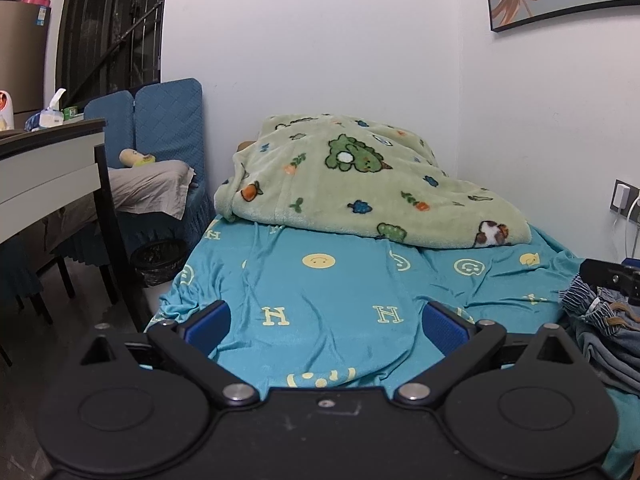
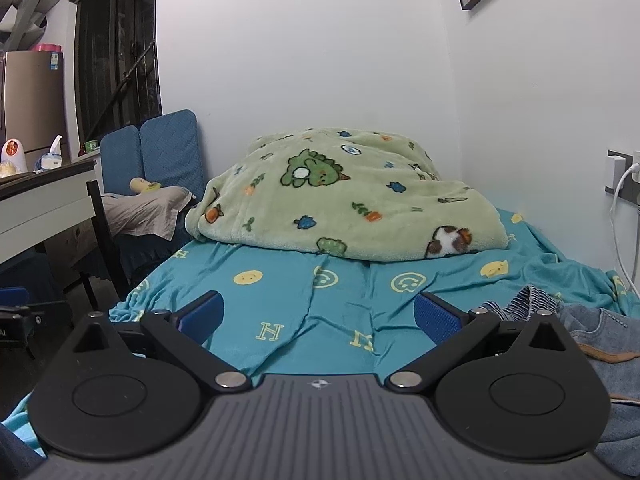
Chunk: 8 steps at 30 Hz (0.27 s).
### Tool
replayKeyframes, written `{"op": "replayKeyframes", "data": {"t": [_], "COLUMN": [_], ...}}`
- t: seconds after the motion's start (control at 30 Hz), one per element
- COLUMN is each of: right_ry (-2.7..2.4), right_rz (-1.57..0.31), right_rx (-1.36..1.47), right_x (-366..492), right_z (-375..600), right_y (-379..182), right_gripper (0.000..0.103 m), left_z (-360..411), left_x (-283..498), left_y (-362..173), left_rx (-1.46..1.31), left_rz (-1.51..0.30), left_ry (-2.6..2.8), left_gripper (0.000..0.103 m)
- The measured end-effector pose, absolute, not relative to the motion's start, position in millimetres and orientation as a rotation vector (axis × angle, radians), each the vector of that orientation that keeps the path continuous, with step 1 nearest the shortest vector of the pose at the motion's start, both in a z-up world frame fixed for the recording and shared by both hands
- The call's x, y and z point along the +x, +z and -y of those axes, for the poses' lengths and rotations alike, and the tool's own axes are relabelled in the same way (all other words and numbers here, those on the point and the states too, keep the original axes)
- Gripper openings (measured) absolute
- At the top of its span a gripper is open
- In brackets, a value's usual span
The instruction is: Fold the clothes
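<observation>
A crumpled pile of clothes, blue denim with a striped piece, lies on the teal bedsheet at the right; it shows in the left wrist view [image 1: 608,332] and in the right wrist view [image 2: 592,332]. My left gripper [image 1: 326,324] is open and empty, low over the sheet, left of the pile. My right gripper [image 2: 318,316] is open and empty too, with its right finger [image 2: 438,320] close beside the pile's left edge. The right gripper's body shows at the right edge of the left wrist view [image 1: 612,276].
The teal bedsheet [image 1: 320,280] has letters and smiley faces. A green fleece blanket [image 1: 360,184] is heaped at the bed's far end against the wall. A desk [image 1: 48,168], blue chairs [image 1: 160,120] and a bin [image 1: 160,260] stand left. A socket with cables [image 2: 624,184] is on the right wall.
</observation>
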State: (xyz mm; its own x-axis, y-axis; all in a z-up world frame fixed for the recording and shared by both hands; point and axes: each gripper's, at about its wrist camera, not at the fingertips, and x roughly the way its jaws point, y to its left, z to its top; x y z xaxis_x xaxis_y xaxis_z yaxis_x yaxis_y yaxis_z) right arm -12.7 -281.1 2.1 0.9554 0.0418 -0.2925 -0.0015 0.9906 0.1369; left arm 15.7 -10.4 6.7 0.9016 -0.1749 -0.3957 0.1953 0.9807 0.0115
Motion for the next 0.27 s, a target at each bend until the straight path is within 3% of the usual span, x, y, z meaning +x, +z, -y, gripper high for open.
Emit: {"op": "replayKeyframes", "data": {"t": [0.27], "right_ry": [0.015], "right_rz": [-0.294], "right_rx": [0.110], "right_x": [-11.9], "right_z": [279.7], "right_y": [2.6], "right_gripper": [0.103], "left_z": [4.6], "left_x": [17.1], "left_y": [8.3], "left_rx": [0.020], "left_rz": [-0.422], "left_ry": [-0.187], "left_gripper": [0.102]}}
